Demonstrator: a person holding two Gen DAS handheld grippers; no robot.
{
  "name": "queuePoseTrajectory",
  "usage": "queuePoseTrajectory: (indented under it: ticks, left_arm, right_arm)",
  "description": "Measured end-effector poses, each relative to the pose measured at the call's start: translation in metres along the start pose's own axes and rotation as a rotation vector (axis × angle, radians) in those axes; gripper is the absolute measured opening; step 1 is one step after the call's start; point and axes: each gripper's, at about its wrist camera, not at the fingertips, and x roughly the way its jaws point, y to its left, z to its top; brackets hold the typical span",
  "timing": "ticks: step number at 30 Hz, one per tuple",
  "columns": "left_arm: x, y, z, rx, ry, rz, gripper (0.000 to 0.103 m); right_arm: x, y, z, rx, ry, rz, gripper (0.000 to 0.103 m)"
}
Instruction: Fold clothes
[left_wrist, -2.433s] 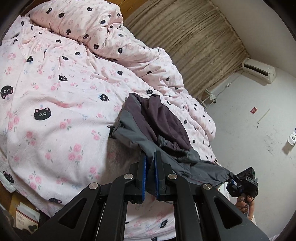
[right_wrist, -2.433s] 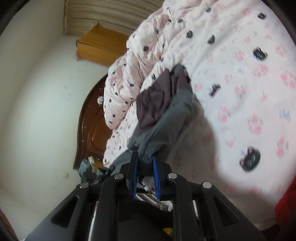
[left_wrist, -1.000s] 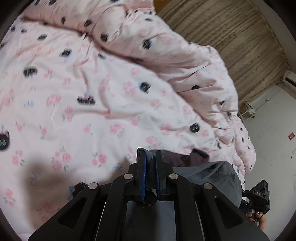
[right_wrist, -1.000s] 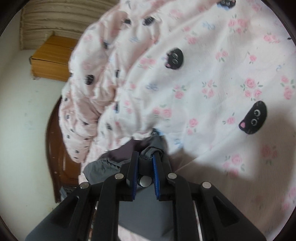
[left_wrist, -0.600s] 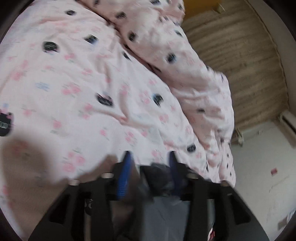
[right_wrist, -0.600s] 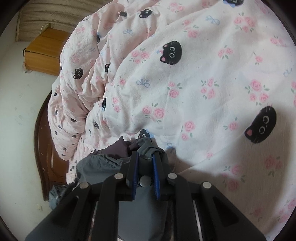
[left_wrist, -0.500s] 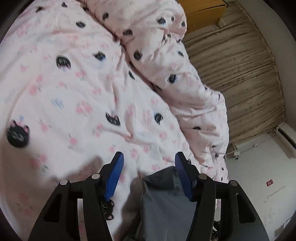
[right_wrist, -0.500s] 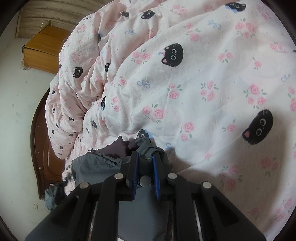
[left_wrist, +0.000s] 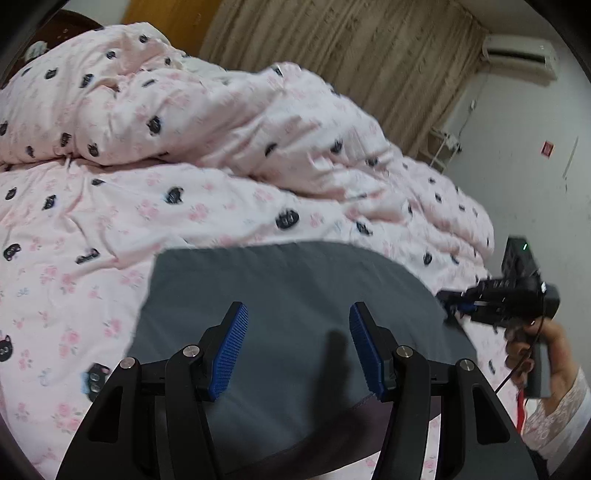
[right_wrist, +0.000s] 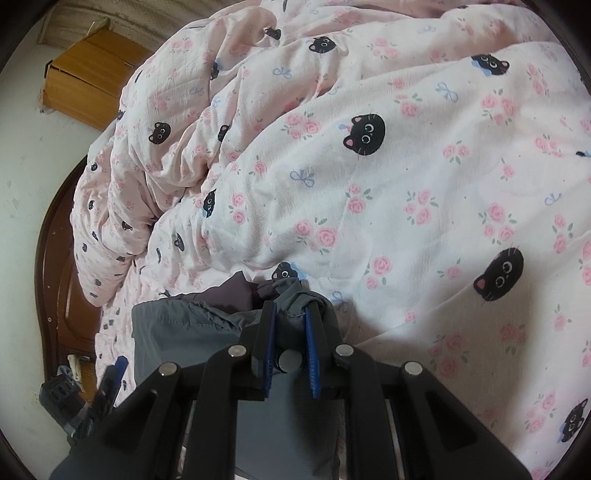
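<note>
Now, left wrist: left gripper (left_wrist: 298, 345) is gaping wide, gripping nothing, over grey garment (left_wrist: 295, 295) lying flat on the cat-print duvet (left_wrist: 184, 206) | right wrist: right gripper (right_wrist: 290, 328) is pinching garment's bunched corner; folding looks unfinished.

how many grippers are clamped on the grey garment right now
1. The right gripper is shut on a bunched corner of the grey garment. The left gripper hangs above the flat cloth with its jaws wide apart, holding nothing.

A pink quilt (left_wrist: 229, 155) (cat faces and roses) lies bunched ahead; beige curtain (left_wrist: 351, 55) and air conditioner (left_wrist: 517, 51) stand beyond.
</note>
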Motion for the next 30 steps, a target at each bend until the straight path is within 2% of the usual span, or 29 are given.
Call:
queuePoseTrajectory:
  ticks: [4, 6, 12, 13, 15, 16, 17, 23, 26, 28, 30]
  left_arm:
    - [0.029, 0.010, -0.010, -0.037, 0.072, 0.064, 0.052]
    - [0.035, 0.016, -0.012, -0.061, 0.079, 0.080, 0.052]
    - [0.042, 0.015, -0.014, -0.045, 0.086, 0.119, 0.052]
    - [0.042, 0.015, -0.014, -0.045, 0.088, 0.120, 0.052]
    - [0.043, 0.016, -0.014, -0.047, 0.091, 0.120, 0.052]
    - [0.044, 0.016, -0.014, -0.046, 0.092, 0.121, 0.052]
    - [0.045, 0.016, -0.014, -0.046, 0.092, 0.122, 0.052]
    - [0.043, 0.015, -0.013, -0.047, 0.090, 0.129, 0.052]
    - [0.042, 0.013, -0.012, -0.038, 0.088, 0.143, 0.052]
    - [0.043, 0.013, -0.012, -0.034, 0.088, 0.149, 0.052]
    - [0.043, 0.014, -0.013, -0.037, 0.089, 0.149, 0.053]
  right_arm:
    - [0.000, 0.002, 0.003, -0.008, 0.001, -0.015, 0.018]
    - [-0.004, 0.000, 0.008, 0.004, -0.005, 0.002, 0.018]
    - [-0.024, 0.005, 0.022, 0.021, -0.030, 0.074, 0.021]
    - [-0.028, 0.006, 0.024, 0.026, -0.034, 0.085, 0.025]
    - [-0.035, 0.011, 0.028, 0.026, -0.046, 0.103, 0.045]
    - [-0.039, 0.017, 0.027, 0.001, -0.058, 0.097, 0.062]
    - [-0.042, 0.024, 0.026, -0.023, -0.070, 0.092, 0.067]
    - [-0.059, 0.065, 0.017, -0.184, -0.135, 0.061, 0.066]
    - [-0.034, 0.110, -0.011, -0.359, -0.074, 0.076, 0.062]
    - [-0.011, 0.136, -0.033, -0.460, -0.022, 0.079, 0.052]
    - [0.011, 0.150, -0.051, -0.517, 0.005, 0.045, 0.044]
